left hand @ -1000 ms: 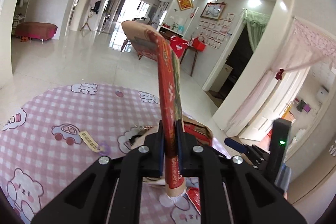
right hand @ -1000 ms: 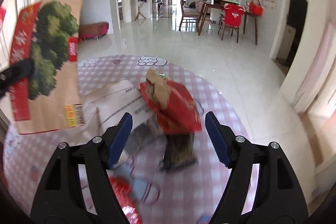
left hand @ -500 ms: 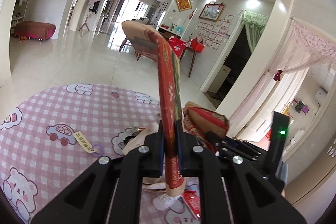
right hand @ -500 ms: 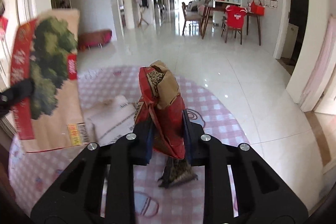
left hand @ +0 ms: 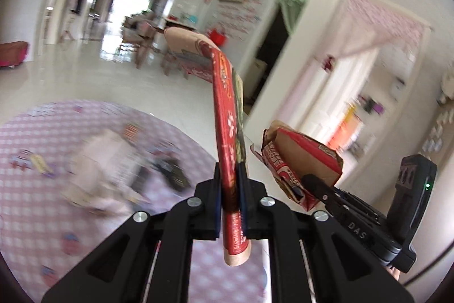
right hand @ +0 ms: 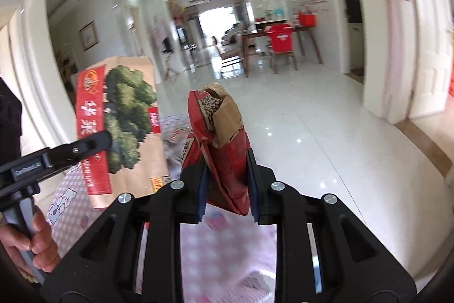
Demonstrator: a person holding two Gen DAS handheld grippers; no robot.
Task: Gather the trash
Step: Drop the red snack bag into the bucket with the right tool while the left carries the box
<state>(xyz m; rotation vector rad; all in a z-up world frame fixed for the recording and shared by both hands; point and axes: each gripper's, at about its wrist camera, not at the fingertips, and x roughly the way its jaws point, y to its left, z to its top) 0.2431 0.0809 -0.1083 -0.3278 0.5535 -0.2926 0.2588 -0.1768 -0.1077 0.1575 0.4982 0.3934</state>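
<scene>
My left gripper is shut on a flattened red and brown cardboard box, held upright and edge-on; its printed green-tree face shows in the right wrist view. My right gripper is shut on a crumpled red carton, held above the pink mat; the carton also shows at the right of the left wrist view. More trash, a pale flattened box and dark scraps, lies blurred on the mat below.
A round pink checked mat covers the glossy white tile floor. A dining table with chairs stands far down the hall. A white pillar and doorways are to the right.
My right gripper closed on the red carton and lifted it off the mat. Both grippers have risen and swung, and the mat has dropped lower in view.
</scene>
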